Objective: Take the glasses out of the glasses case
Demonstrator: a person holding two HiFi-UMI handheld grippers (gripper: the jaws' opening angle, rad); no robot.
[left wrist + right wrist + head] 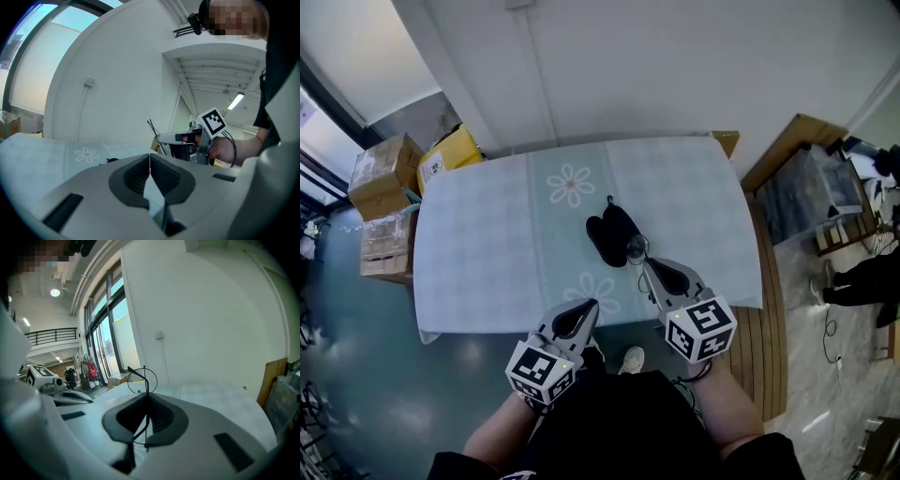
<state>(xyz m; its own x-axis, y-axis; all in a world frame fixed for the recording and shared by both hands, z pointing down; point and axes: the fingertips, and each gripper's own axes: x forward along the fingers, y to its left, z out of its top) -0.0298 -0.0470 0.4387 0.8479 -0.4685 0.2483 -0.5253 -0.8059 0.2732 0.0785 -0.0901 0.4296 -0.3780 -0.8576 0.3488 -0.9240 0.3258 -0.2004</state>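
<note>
A black glasses case [607, 237] lies open in the middle of the flower-print tablecloth [487, 244]. Thin wire-rimmed glasses [637, 248] are just off the case's right edge, and my right gripper [644, 265] is shut on them. In the right gripper view the round lens ring [143, 380] and a temple stick up above the shut jaws of the right gripper [147, 401]. My left gripper [592, 306] hovers at the table's front edge, shut with nothing in it. The left gripper view has the left gripper [150, 161] in front and the right gripper's marker cube [213, 122] beyond.
Cardboard boxes [380, 178] and a yellow box [448, 153] stand on the floor left of the table. Wooden boards [792, 145] and slatted decking [769, 319] are to the right. Another person [862, 277] stands at the far right. A white wall runs behind the table.
</note>
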